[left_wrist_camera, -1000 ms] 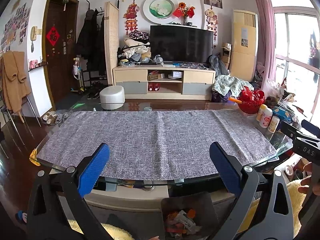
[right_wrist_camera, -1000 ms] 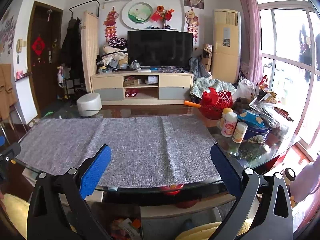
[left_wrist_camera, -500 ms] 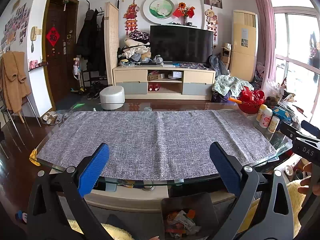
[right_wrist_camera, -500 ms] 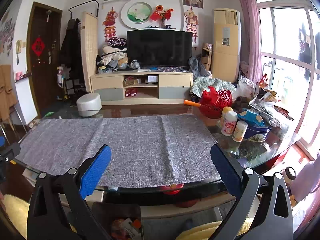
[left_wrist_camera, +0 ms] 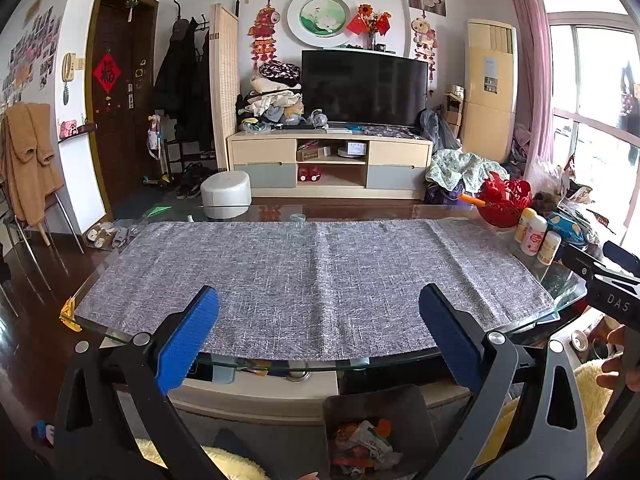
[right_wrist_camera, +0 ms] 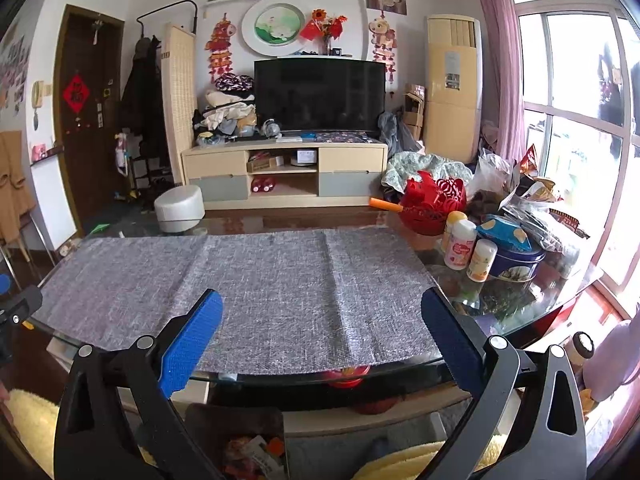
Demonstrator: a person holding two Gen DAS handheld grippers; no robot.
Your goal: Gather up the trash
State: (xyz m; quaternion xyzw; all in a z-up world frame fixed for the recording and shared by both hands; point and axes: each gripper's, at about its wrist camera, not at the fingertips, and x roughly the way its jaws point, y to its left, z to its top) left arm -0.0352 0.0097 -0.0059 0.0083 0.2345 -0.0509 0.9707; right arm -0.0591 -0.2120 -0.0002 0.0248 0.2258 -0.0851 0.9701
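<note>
Both my left gripper (left_wrist_camera: 319, 322) and right gripper (right_wrist_camera: 322, 326) stand wide open, holding nothing. Grey mat (left_wrist_camera: 312, 268) bare; collected trash lies in the bin (left_wrist_camera: 376, 408) below the table edge. Judgement: scan the cluttered right end (right_wrist_camera: 520, 224) before committing either hand.
</note>
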